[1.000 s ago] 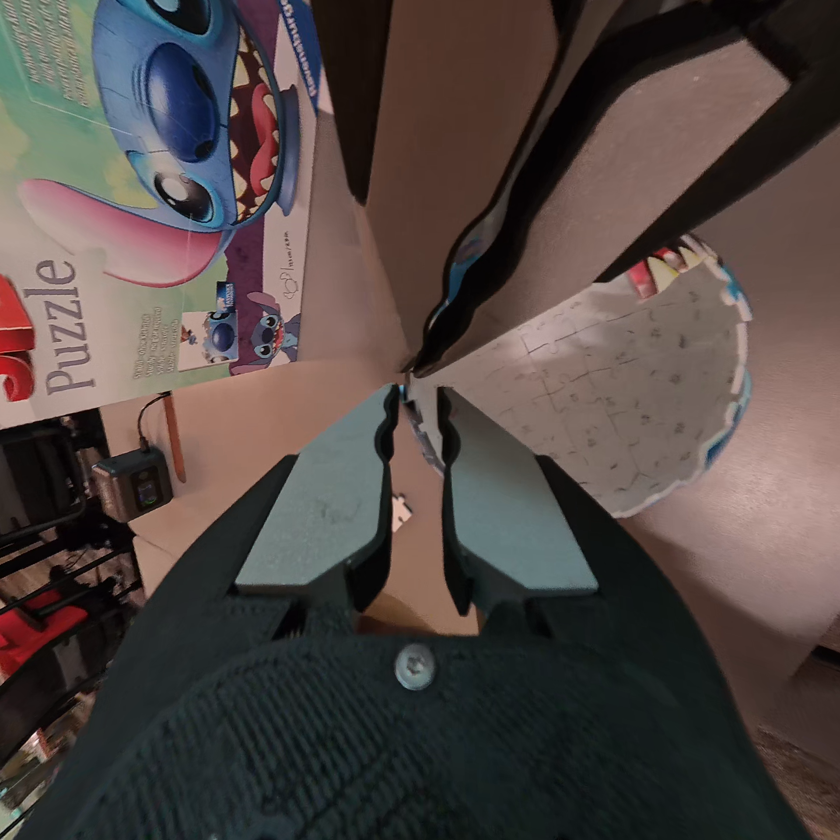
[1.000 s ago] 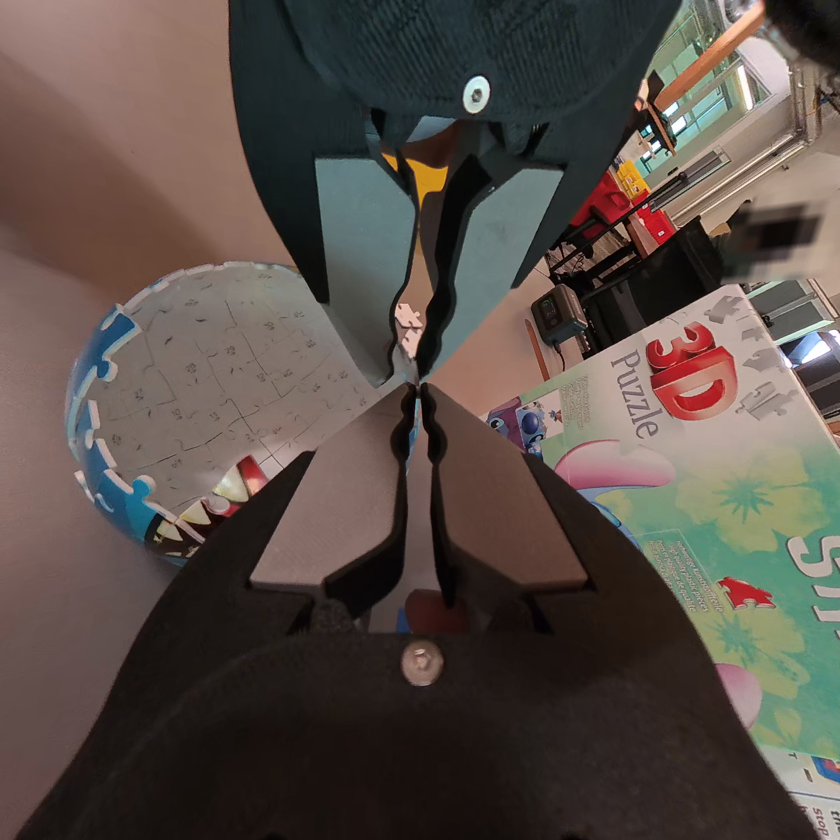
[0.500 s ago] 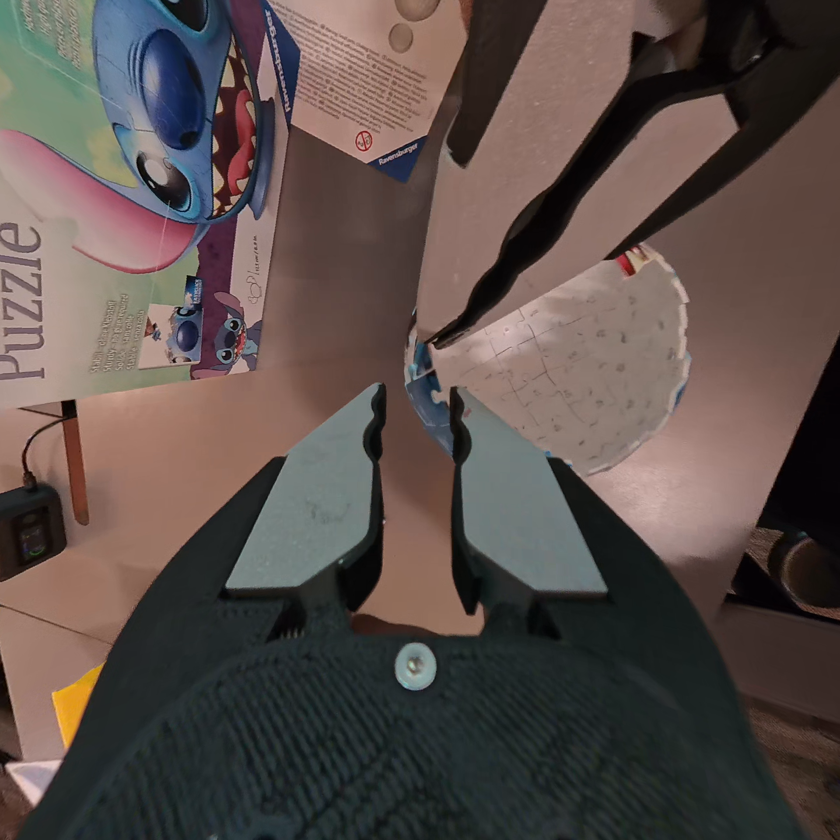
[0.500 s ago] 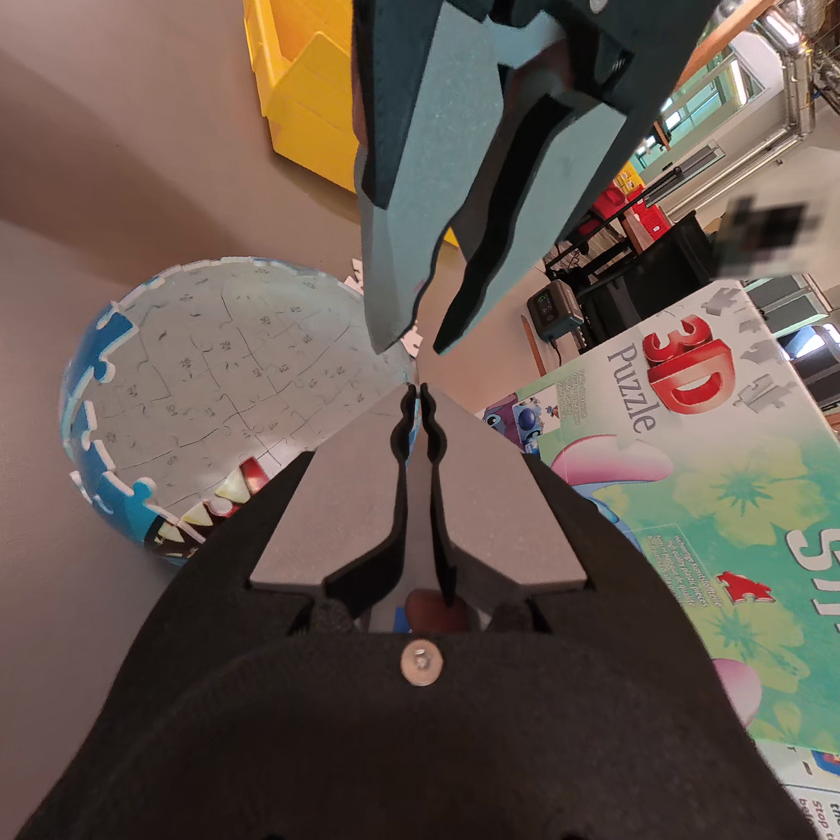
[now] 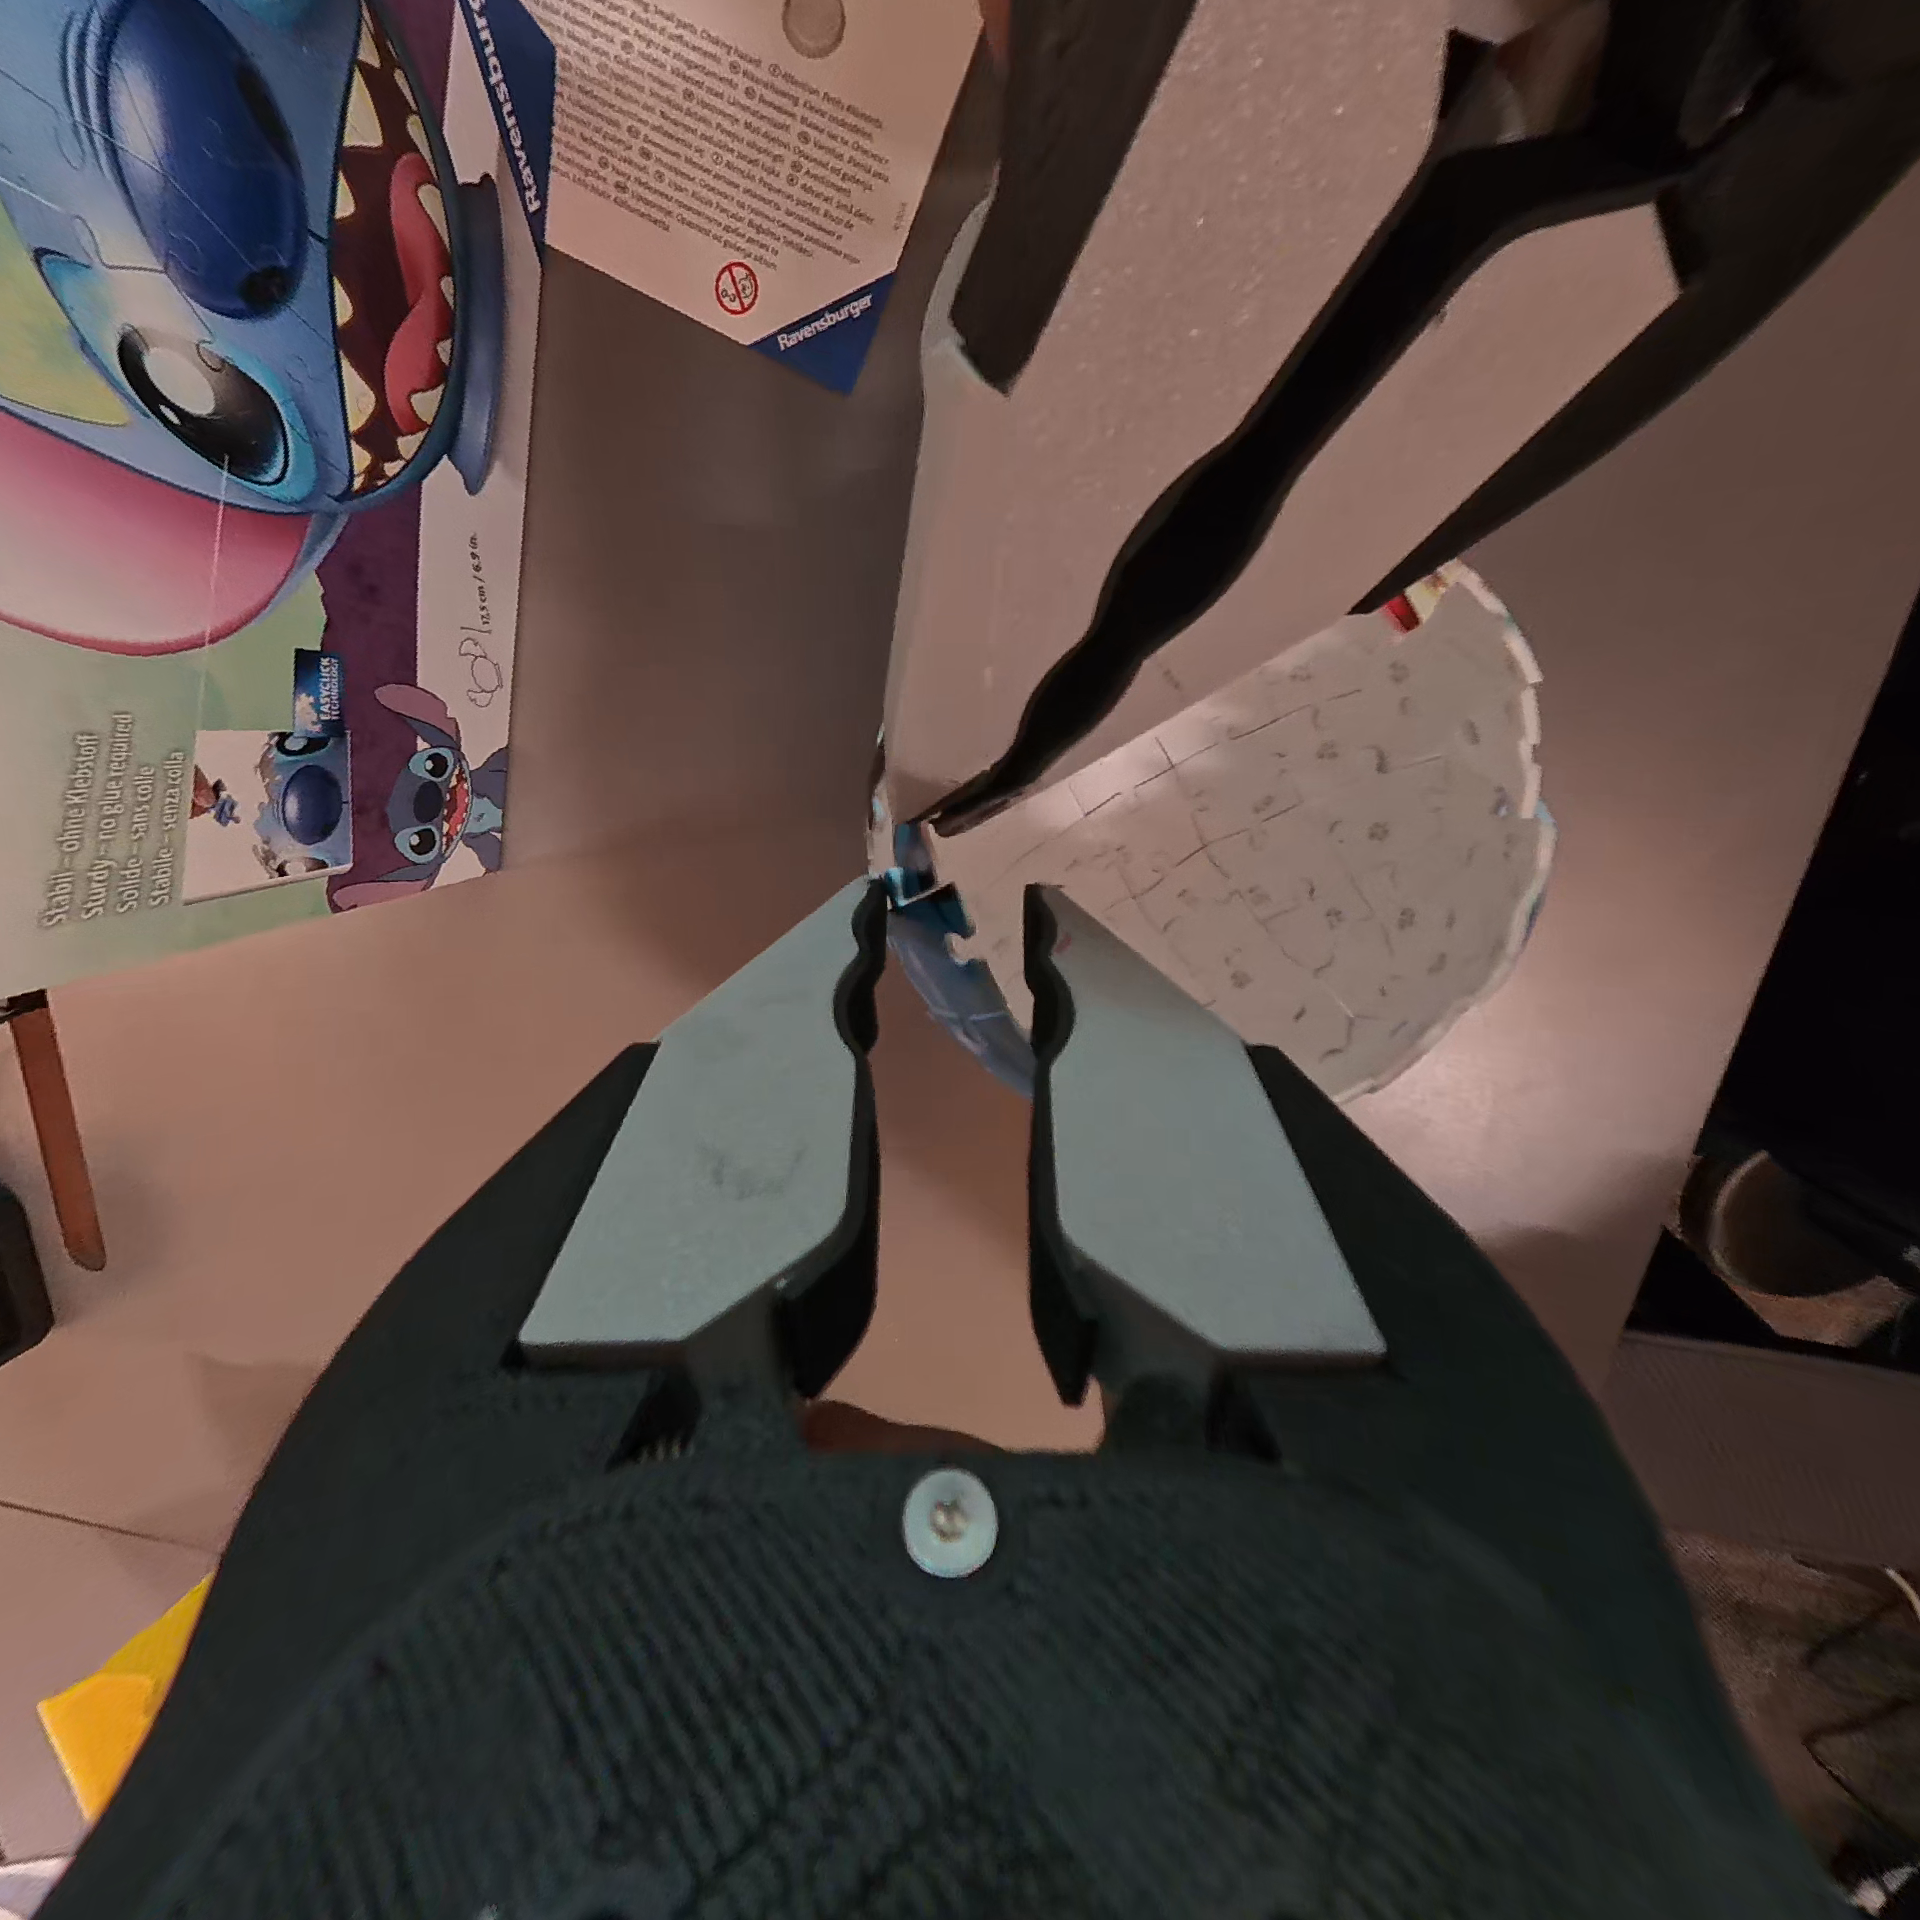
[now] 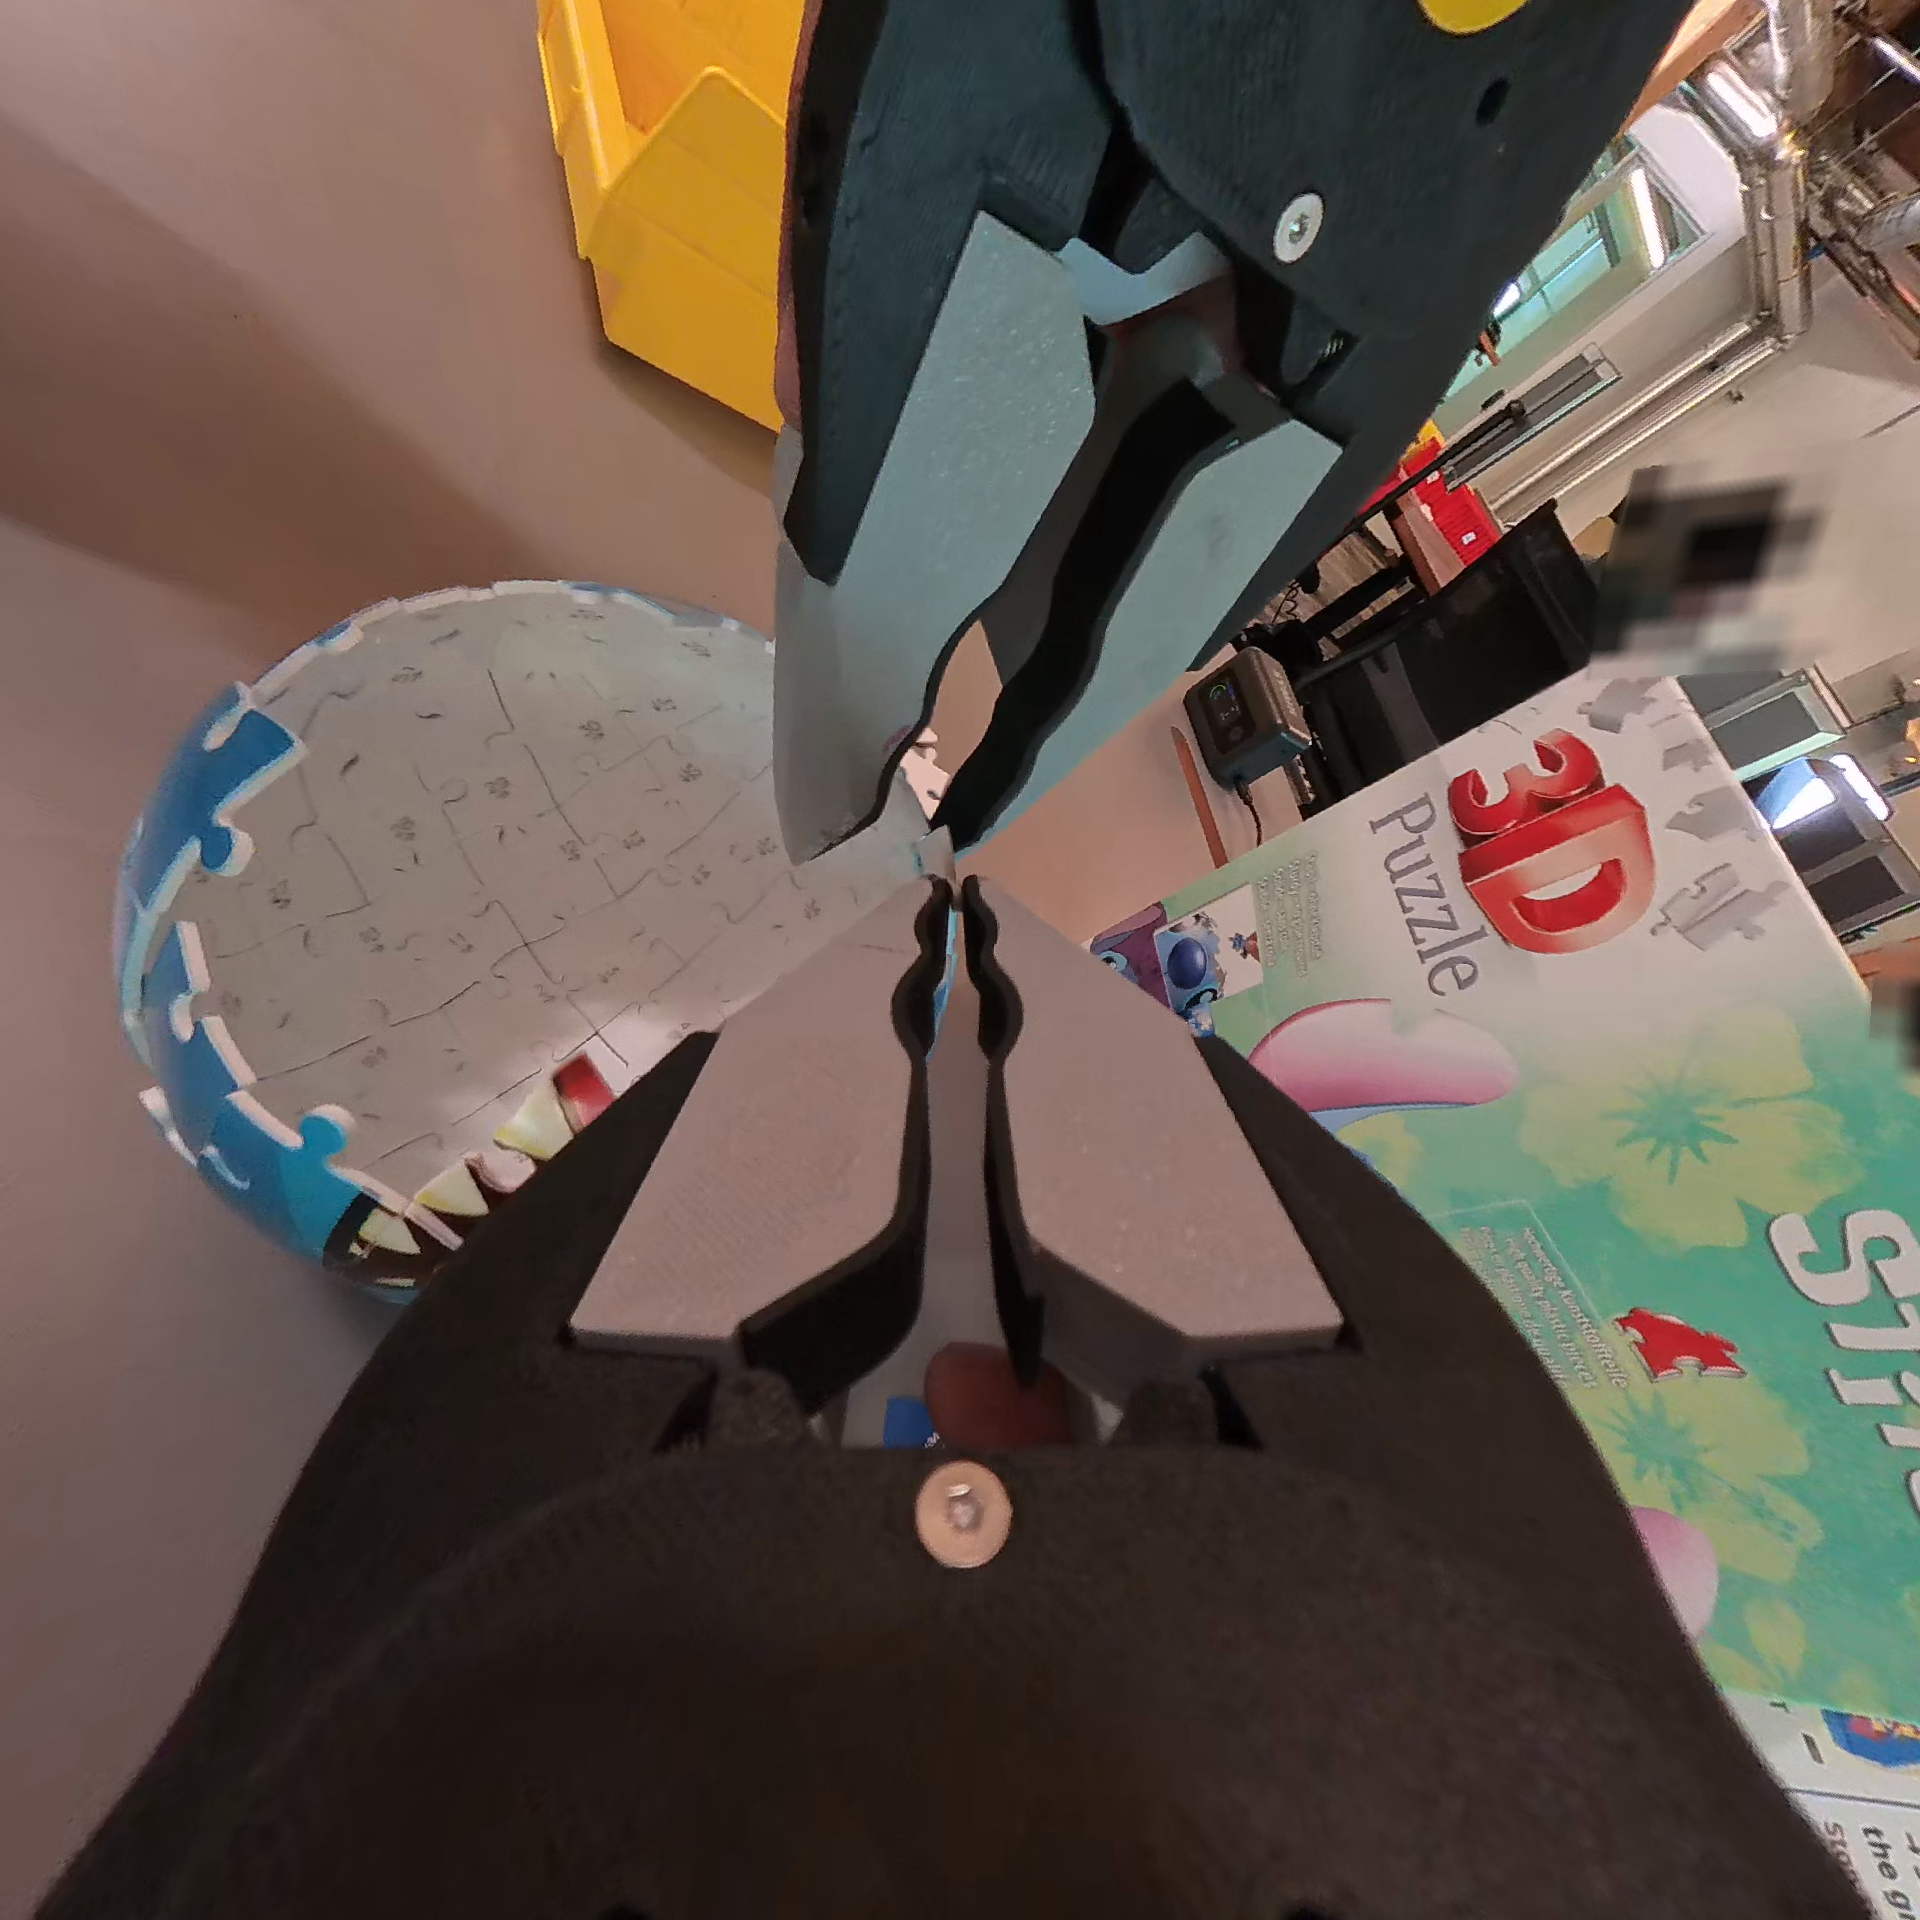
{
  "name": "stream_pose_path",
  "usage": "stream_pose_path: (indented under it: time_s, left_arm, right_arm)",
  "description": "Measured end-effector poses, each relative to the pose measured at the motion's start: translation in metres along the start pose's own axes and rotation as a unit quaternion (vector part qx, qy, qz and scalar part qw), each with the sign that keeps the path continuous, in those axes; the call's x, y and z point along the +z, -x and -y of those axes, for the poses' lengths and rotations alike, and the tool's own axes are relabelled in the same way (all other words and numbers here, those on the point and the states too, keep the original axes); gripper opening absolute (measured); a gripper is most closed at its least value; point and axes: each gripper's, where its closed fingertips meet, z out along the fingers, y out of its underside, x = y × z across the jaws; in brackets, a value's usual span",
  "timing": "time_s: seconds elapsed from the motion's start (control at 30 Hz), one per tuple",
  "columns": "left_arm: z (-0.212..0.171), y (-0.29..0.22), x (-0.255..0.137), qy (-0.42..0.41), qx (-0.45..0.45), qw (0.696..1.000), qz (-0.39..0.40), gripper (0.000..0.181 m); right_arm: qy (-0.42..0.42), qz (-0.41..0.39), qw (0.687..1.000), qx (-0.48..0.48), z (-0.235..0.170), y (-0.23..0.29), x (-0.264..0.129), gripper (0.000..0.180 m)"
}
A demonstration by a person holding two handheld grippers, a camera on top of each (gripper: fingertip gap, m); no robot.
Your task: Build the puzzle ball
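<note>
The half-built puzzle ball (image 5: 1299, 862) is an open shell, grey-white inside and blue outside, lying on the table; it also shows in the right wrist view (image 6: 468, 883). My right gripper (image 6: 956, 883), with grey pads, is shut on the shell's near rim. In the left wrist view it comes down from the top (image 5: 935, 821). My left gripper (image 5: 951, 914), with teal pads, is open. Its fingers straddle the blue rim (image 5: 956, 966) right beside the right gripper's tips without clamping it. In the right wrist view the left gripper (image 6: 888, 831) hangs down from above.
The colourful puzzle box (image 5: 260, 468) lies flat beside the shell, also in the right wrist view (image 6: 1558, 1039). A yellow bin (image 6: 675, 208) stands behind the shell. A small black device (image 6: 1242, 717) with a cable sits past the box. The grippers are tip to tip, or close to it.
My left gripper's jaws have opened wider, and it has drawn back and tilted. The right gripper has kept its hold on the rim. The shell has barely moved.
</note>
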Motion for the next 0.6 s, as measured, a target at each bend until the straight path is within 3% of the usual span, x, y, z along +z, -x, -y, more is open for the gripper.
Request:
stream_pose_path:
  time_s: [0.6]
  left_arm:
    - [0.0011, 0.0095, 0.0020, 0.016, -0.006, 0.996, 0.084, 0.011]
  right_arm:
    - [-0.002, -0.002, 1.000, 0.004, -0.0007, 0.0002, 0.0002, 0.000]
